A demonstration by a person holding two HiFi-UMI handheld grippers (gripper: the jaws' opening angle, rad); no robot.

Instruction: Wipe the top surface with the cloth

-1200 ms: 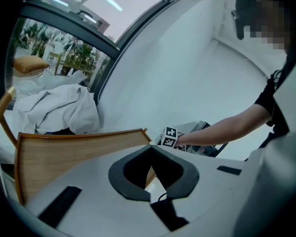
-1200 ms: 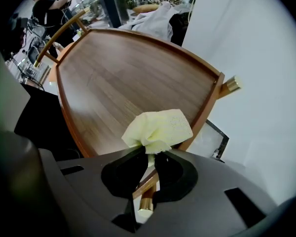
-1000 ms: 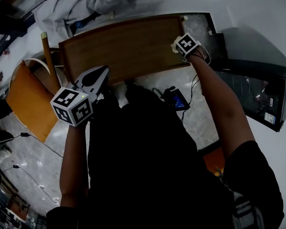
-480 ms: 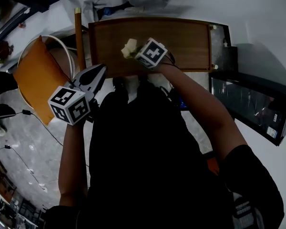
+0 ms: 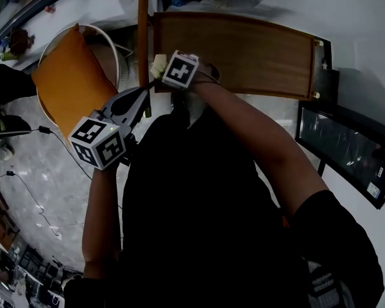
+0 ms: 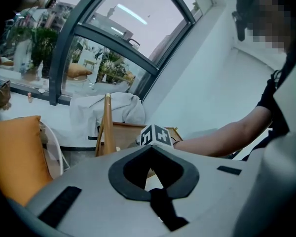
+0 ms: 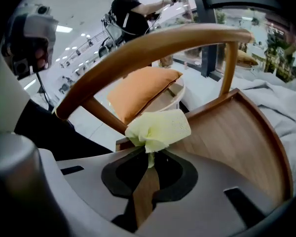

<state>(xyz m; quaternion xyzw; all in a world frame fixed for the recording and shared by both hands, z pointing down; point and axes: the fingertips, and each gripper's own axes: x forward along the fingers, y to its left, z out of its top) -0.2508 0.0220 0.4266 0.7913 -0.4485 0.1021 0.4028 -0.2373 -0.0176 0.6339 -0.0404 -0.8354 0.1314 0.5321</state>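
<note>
**A:** Where did we have the left gripper (image 5: 141,96)?

**B:** Off the work, low beside the orange cushion (image 5: 64,85), with its jaws brought together on nothing. In its own view only wood showed through the opening behind the tips. We judged it idle, parked there so the other arm had free run of the top.

**A:** And the cloth (image 7: 158,127)?

**B:** Pale yellow and bunched, pinched in the right gripper (image 7: 149,157), whose jaws were closed tight on its lower fold. We had it at the left end of the wooden top surface (image 5: 244,50), just beside the upright chair rail (image 5: 142,50).

**A:** Why so far over?

**B:** Our guess was that a wiping stroke needs to reach that edge, so the right arm crossed in front of our body. We couldn't tell whether the cloth was touching the wood.

**A:** What lay to the right?

**B:** The bare length of the top, then a dark glass-fronted unit (image 5: 346,153) on the floor beyond its right end.
</note>
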